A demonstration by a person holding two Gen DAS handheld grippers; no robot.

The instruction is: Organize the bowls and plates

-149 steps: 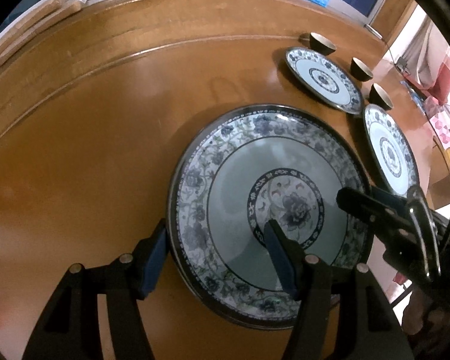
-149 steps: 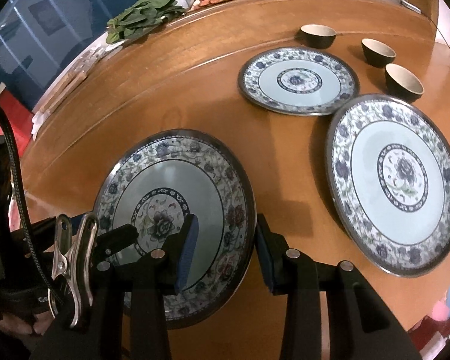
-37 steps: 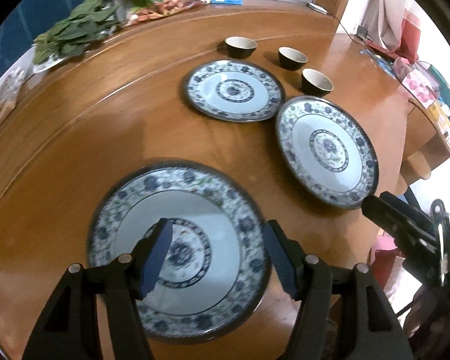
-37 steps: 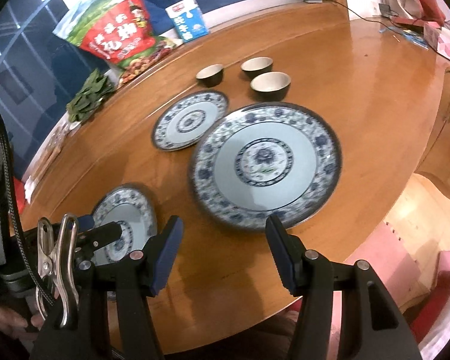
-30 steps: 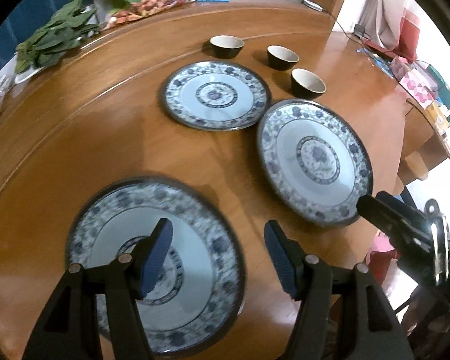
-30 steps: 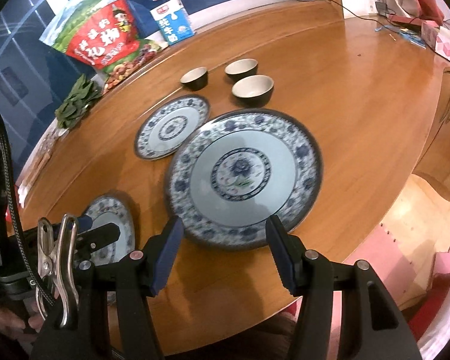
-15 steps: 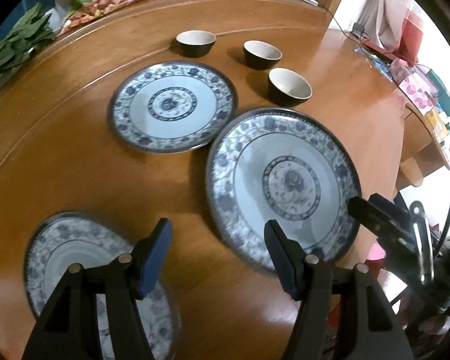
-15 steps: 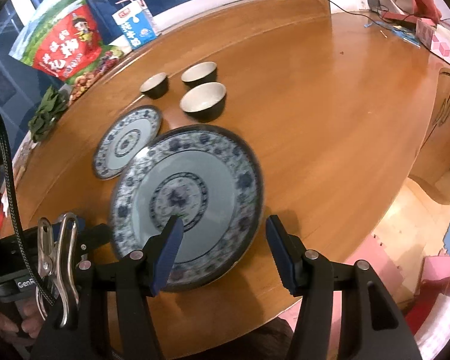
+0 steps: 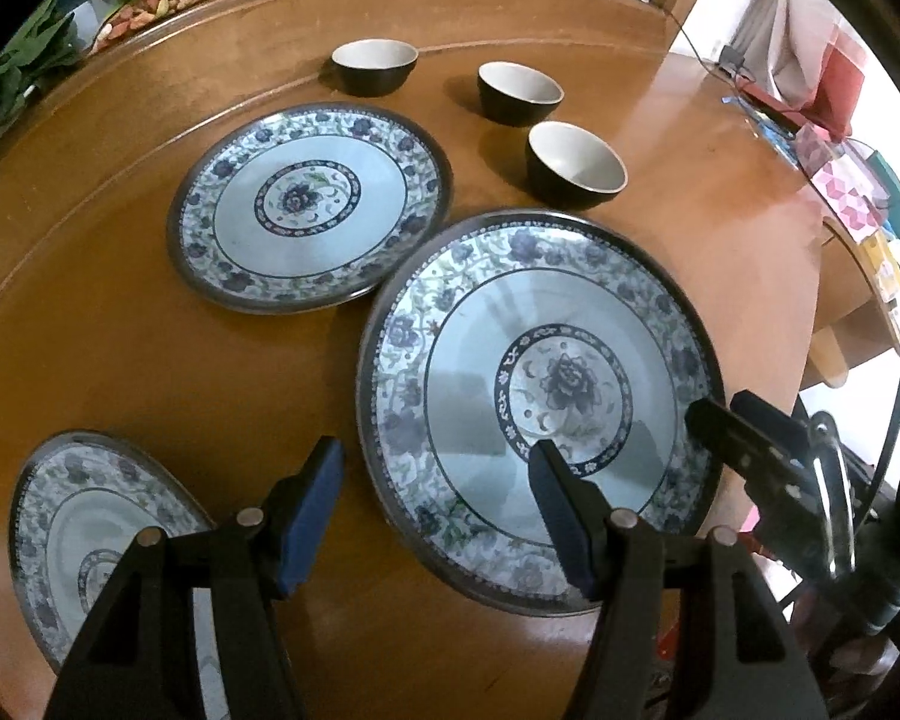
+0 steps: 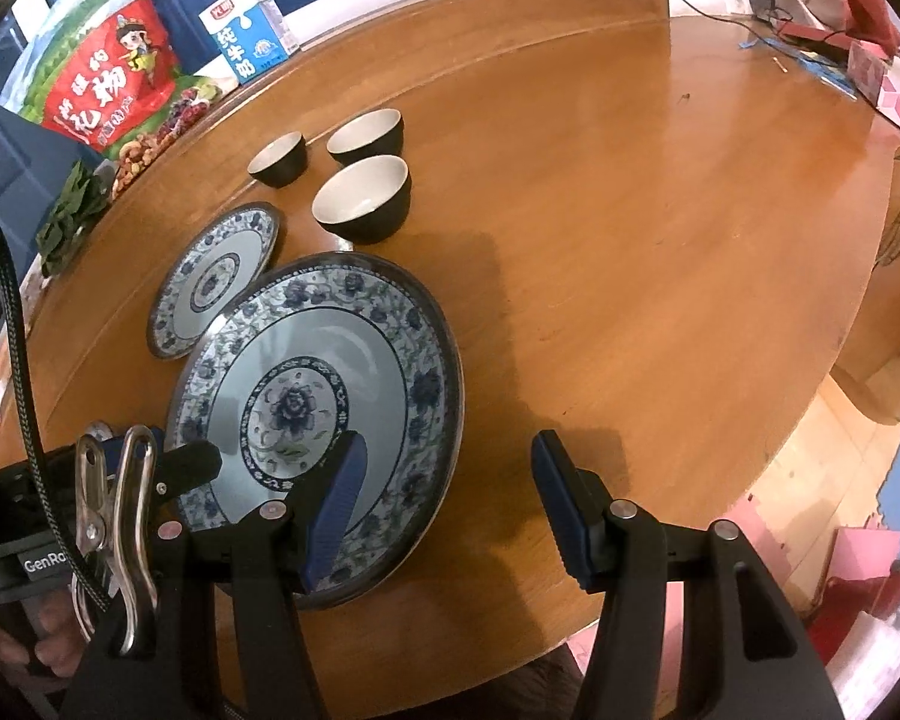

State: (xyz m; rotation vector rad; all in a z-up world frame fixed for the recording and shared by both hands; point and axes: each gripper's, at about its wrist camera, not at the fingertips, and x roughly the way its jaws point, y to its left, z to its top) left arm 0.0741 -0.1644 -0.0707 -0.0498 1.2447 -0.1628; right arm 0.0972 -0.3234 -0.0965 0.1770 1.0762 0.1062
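Three blue-and-white floral plates lie flat on the round wooden table point(image 9: 120, 360): a large plate point(image 9: 540, 402) point(image 10: 318, 396) near the front edge, a smaller plate point(image 9: 309, 207) point(image 10: 216, 276) behind it, and a third plate point(image 9: 90, 528) at the lower left. Three dark bowls with cream insides point(image 9: 576, 165) point(image 9: 519, 90) point(image 9: 375, 63) stand upright behind the plates. My left gripper point(image 9: 435, 510) is open and empty over the large plate's near left rim. My right gripper point(image 10: 450, 510) is open and empty over its right rim.
A red snack bag point(image 10: 99, 84), a milk carton point(image 10: 246, 36) and leafy greens point(image 10: 69, 210) line the table's far edge. The table's front edge point(image 10: 780, 456) drops to the floor at right. Pink boxes point(image 9: 840, 192) lie at the far right.
Both grippers have swung right, away from the lower-left plate, and closed in on the large plate near the table's front edge. Both stay open and empty.
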